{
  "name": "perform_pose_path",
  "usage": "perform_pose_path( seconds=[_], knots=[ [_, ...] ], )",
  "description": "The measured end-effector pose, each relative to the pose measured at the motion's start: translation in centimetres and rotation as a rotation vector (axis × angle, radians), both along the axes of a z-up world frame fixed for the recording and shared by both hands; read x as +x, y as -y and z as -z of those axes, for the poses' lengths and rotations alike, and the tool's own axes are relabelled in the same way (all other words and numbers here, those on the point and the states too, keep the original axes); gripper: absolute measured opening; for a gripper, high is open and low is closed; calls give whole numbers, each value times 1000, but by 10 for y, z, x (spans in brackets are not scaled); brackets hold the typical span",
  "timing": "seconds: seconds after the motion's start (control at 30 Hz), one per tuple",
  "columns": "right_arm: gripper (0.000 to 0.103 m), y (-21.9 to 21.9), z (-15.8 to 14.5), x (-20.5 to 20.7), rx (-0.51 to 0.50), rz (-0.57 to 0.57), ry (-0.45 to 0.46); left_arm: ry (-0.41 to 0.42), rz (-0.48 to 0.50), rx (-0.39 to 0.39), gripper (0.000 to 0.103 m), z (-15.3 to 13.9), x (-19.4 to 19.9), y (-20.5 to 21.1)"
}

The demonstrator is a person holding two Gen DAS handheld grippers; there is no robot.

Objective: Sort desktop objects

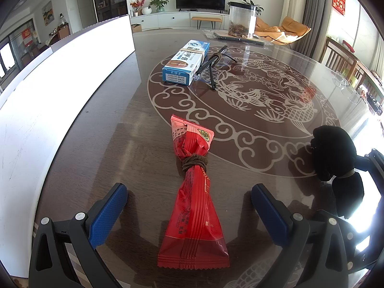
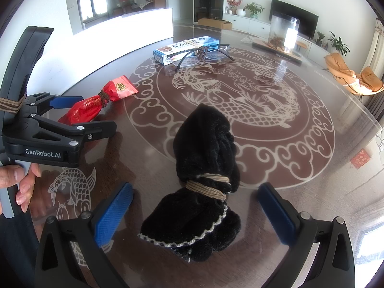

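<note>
The red packet [image 1: 192, 206] lies between the left gripper's [image 1: 189, 212] wide-open jaws, the black cloth bundle [image 2: 204, 187] between the right gripper's [image 2: 195, 212].

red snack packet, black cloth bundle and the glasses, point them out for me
red snack packet [image 1: 192, 206], left wrist view, on the wrapper below its string tie
black cloth bundle [image 2: 204, 141], right wrist view, on the upper half above the string
glasses [image 2: 204, 54], right wrist view, on the frame's middle beside the blue box
</note>
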State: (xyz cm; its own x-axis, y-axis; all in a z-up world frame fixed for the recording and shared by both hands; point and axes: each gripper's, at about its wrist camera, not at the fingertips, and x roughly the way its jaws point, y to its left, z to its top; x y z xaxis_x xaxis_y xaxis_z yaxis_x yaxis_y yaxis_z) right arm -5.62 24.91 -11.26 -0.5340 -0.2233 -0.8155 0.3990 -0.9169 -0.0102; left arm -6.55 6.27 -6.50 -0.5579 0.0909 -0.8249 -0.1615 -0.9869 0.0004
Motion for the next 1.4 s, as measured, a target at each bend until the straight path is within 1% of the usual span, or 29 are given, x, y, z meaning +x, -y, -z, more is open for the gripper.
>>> perform_pose_path(
  seconds=[1.4],
  knots=[
    [103,0,0,0,0,0,0,0,-9,-3,103,1,-3,-1]
  ],
)
